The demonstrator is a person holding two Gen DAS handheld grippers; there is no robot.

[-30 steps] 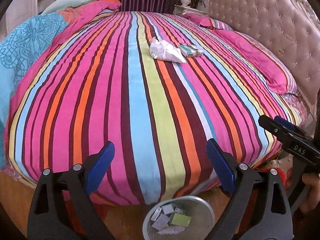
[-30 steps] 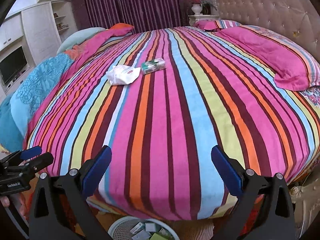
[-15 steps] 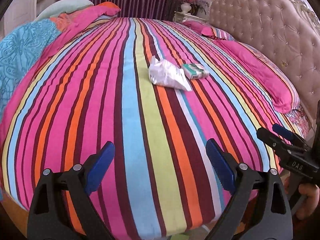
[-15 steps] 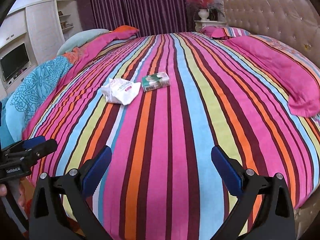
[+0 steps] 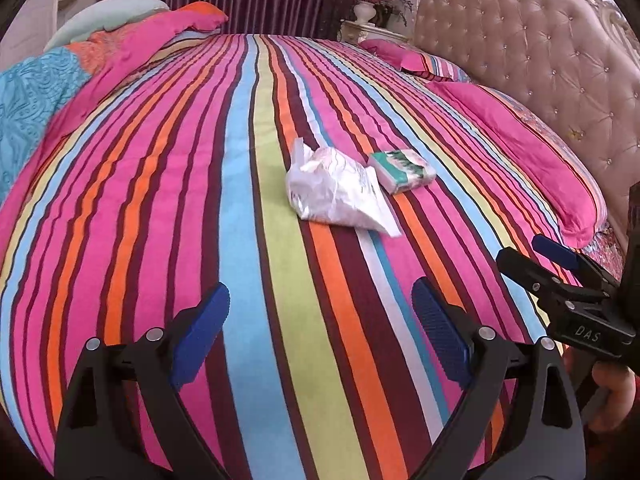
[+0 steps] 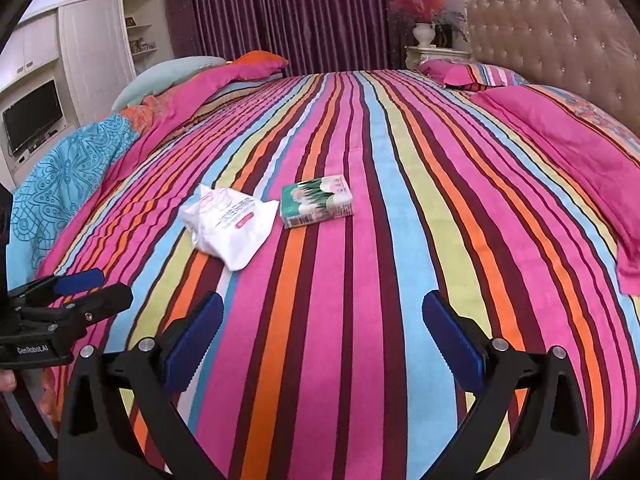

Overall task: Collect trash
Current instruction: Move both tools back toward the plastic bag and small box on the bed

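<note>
A crumpled white plastic bag [image 5: 340,190] lies on the striped bedspread [image 5: 240,240], with a small green and white box [image 5: 402,170] touching its right side. Both also show in the right wrist view: the bag [image 6: 230,226] and the box [image 6: 318,200]. My left gripper [image 5: 320,320] is open and empty, hovering over the bed short of the bag. My right gripper [image 6: 322,328] is open and empty, short of the box. Each gripper shows at the edge of the other's view: the right gripper [image 5: 560,268] and the left gripper [image 6: 76,292].
Pink pillows [image 6: 560,140] lie along the tufted headboard [image 5: 540,60] on the right. A blue patterned quilt [image 6: 68,172] and pink bedding are heaped at the left. A nightstand with a vase [image 6: 424,36] and purple curtains stand behind the bed.
Both grippers have moved forward over the bed toward the bag and box, which look larger now. The wire bin with scraps at the bed's foot has dropped out of view.
</note>
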